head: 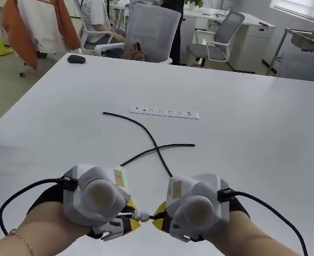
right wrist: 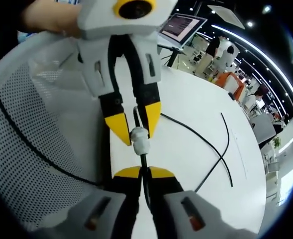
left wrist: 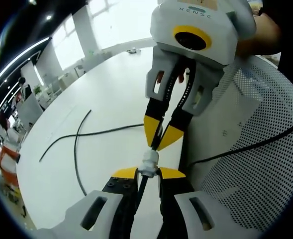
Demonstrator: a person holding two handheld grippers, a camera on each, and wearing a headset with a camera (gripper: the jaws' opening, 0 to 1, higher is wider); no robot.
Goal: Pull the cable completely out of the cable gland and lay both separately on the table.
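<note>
Cable gland (left wrist: 149, 162): white, held off the table (head: 242, 133), well to the near side of the power strip (head: 164, 112), close to the person's edge.

Left gripper (left wrist: 149, 173): yellow tips drawn in narrow on the gland body, one on each side. A black length runs back from the gland between these jaws.

Right gripper (right wrist: 145, 173): faces the left one nose to nose. Tips pinched tight on the black cable (right wrist: 143, 160) just beside the gland's end. A short bare stretch of cable lies between the tips and the gland.

Cable looks to be still threaded through the gland, since black shows on both sides of it. How deep it sits inside I cannot tell from the fisheye views.

Two loose black cables (head: 151, 141) lie flat on the table between the power strip and the gland, crossing each other.

A small dark object (head: 75, 58), possibly a mouse, sits well beyond the power strip, at the far left of the table.

Both hands are wrapped around the gripper bodies, with black leads trailing off outward.
</note>
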